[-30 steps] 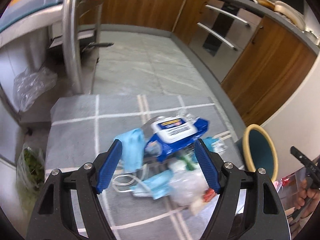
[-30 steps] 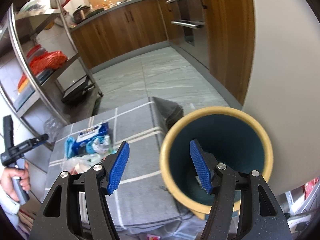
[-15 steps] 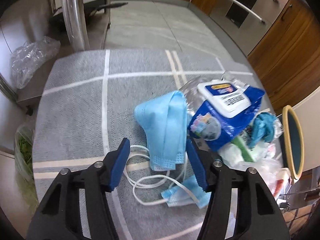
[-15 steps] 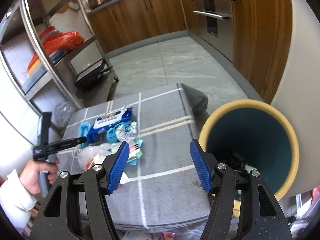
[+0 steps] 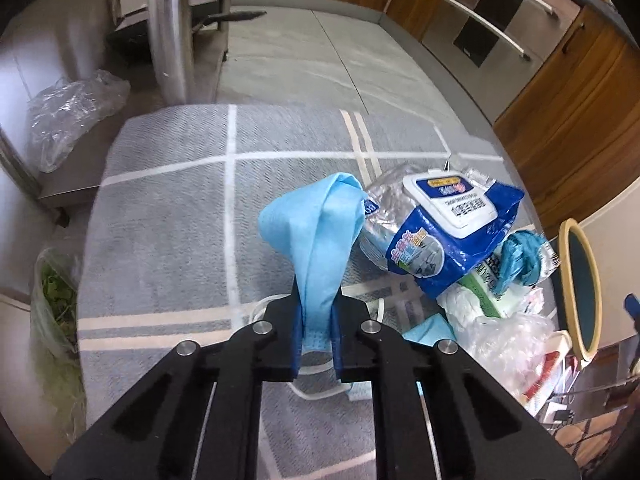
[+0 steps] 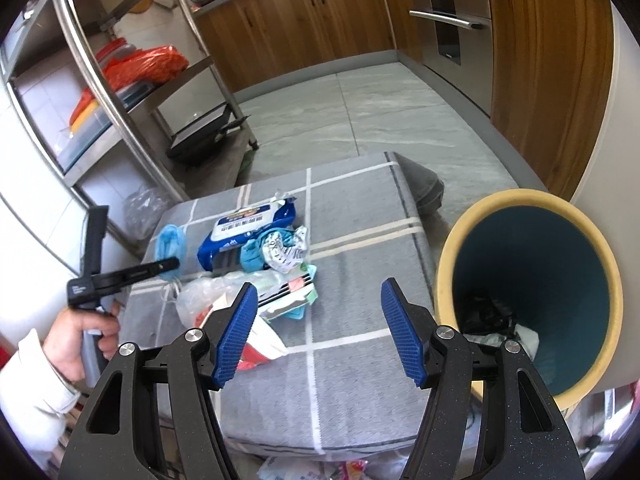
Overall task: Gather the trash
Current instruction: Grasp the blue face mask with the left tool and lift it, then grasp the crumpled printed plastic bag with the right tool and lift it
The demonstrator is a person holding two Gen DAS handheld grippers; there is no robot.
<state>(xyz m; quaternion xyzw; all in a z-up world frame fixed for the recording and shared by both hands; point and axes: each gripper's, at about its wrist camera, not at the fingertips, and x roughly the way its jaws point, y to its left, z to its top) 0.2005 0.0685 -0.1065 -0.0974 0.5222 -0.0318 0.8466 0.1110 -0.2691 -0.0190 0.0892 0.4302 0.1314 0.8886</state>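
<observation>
With the left claw (image 5: 316,336) pinching only the blue mask (image 5: 316,240)'s edge and the right claw (image 6: 320,332) wide and empty, the mask's loops may snag the wipes pack (image 5: 448,236) or slip free before the bin (image 6: 532,280).

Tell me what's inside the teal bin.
The teal bin holds dark crumpled trash and a pale scrap at the bottom; the right tongs hide its near wall.

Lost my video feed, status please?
Left gripper just closed on blue face mask. Right gripper open, empty. Bin beside cushion, path clear.
</observation>
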